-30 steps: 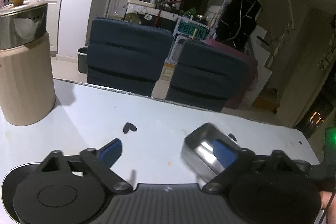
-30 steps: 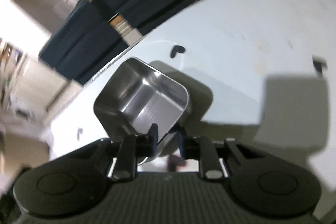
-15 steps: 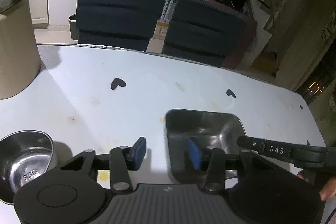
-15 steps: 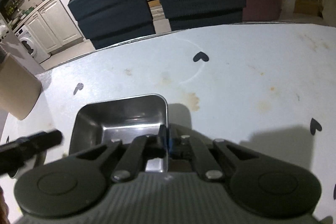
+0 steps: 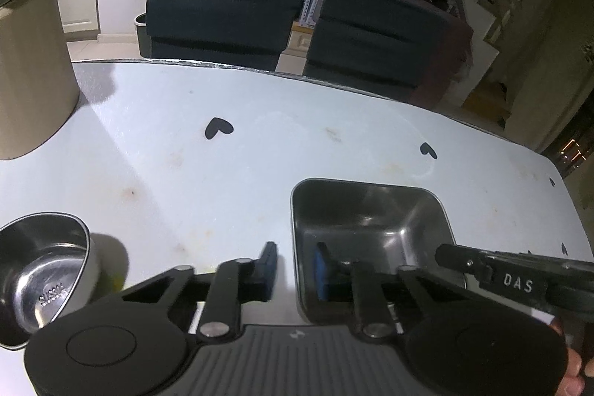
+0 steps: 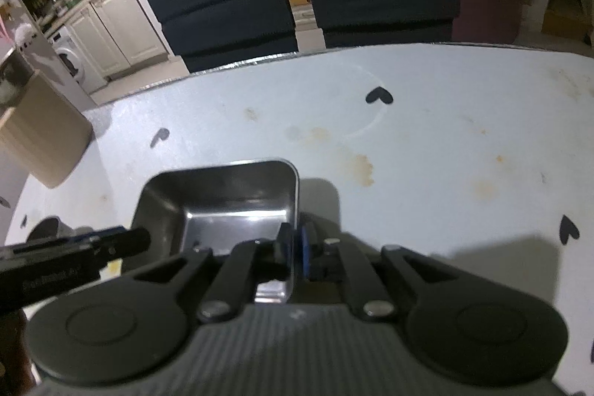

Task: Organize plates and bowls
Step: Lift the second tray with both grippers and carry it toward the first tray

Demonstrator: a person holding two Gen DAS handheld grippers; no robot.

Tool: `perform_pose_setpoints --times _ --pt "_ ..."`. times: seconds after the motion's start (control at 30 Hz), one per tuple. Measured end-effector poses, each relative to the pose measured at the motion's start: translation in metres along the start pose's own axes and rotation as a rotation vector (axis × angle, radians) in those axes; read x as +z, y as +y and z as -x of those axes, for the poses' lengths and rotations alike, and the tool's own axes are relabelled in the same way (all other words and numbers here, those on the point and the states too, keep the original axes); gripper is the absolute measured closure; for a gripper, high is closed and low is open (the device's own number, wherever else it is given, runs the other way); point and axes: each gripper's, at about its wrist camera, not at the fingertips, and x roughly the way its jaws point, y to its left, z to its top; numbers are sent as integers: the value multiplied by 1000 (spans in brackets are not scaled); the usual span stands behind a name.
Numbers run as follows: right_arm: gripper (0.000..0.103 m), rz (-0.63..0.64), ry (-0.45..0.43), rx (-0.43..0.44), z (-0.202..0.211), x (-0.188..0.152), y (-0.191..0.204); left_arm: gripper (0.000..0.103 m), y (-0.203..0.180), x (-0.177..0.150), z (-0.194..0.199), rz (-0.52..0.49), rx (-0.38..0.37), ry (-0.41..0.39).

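A square steel bowl [image 5: 375, 229] sits on the white table; it also shows in the right wrist view [image 6: 230, 199]. My right gripper [image 6: 296, 249] is shut on the bowl's right wall, one finger inside and one outside. My left gripper [image 5: 295, 266] is open and straddles the bowl's left wall without touching it, one blue pad inside and one outside. A round steel bowl [image 5: 41, 277] sits on the table at the left of my left gripper.
A tall beige canister [image 5: 29, 69] with a steel lid stands at the table's left. Two dark blue chairs [image 5: 226, 2] stand beyond the far edge. Black heart marks [image 5: 219, 128] dot the stained white table [image 6: 445, 136].
The right gripper has lowered the tilted square bowl flat onto the table. The left gripper has narrowed and moved over the bowl's left wall. The round bowl has come into view.
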Motion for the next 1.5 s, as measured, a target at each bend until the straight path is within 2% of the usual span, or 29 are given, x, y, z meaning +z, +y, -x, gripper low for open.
perform_pose_setpoints --times 0.03,0.07,0.27,0.5,0.63,1.13,1.5 --pt "94 1 0 3 0 -1 0 95 -1 0 -1 -2 0 0" --pt "95 0 -2 2 1 -1 1 97 -2 0 -1 -3 -4 -2" --pt "98 5 -12 2 5 -5 1 101 -6 1 7 -6 0 -23" --pt "98 22 -25 -12 33 -10 0 101 -27 -1 33 -37 4 -42" --pt "98 25 -46 -22 57 -12 -2 101 -37 -5 59 -27 -22 -65" --pt "98 52 -110 7 163 -47 -22 101 -84 -49 139 -50 -78 -121" --pt "96 122 -102 -59 212 -88 -52 101 -139 -89 153 -159 -132 -113"
